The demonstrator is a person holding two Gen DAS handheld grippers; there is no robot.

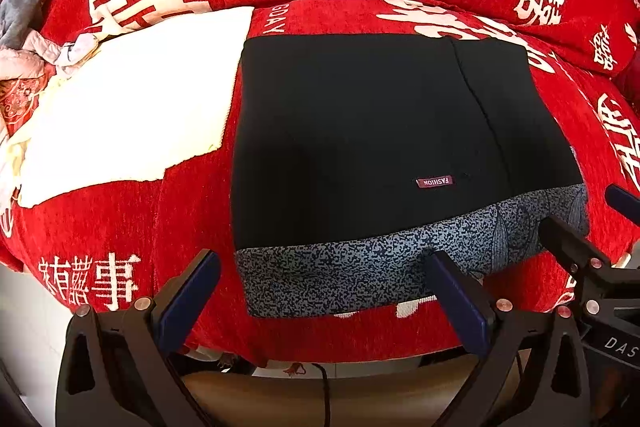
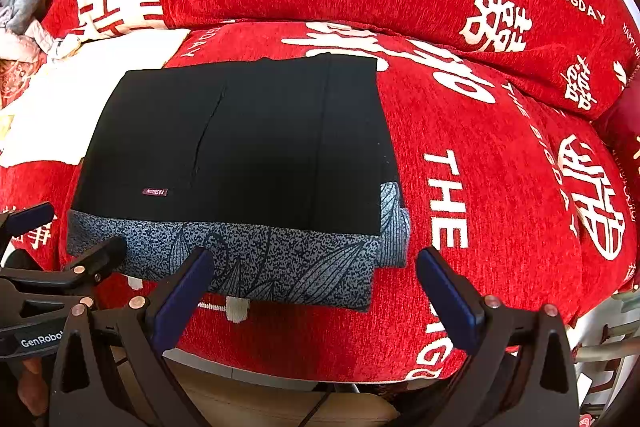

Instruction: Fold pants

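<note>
While jaws gape, only right view shows pants' (image 2: pixel 240 147) stepped corner.

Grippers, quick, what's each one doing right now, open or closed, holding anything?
Left gripper: open, holding nothing, poised at the folded pants' patterned waistband.
Right gripper: open, holding nothing, at the same waistband edge.

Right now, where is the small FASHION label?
The FASHION label sits on the folded black pants, just above their speckled blue-grey band; in the right wrist view it lies left of centre.

Black pants (image 1: pixel 360 131), folded into flat rectangle, blue speckled lining band along near edge, on red cover.
</note>
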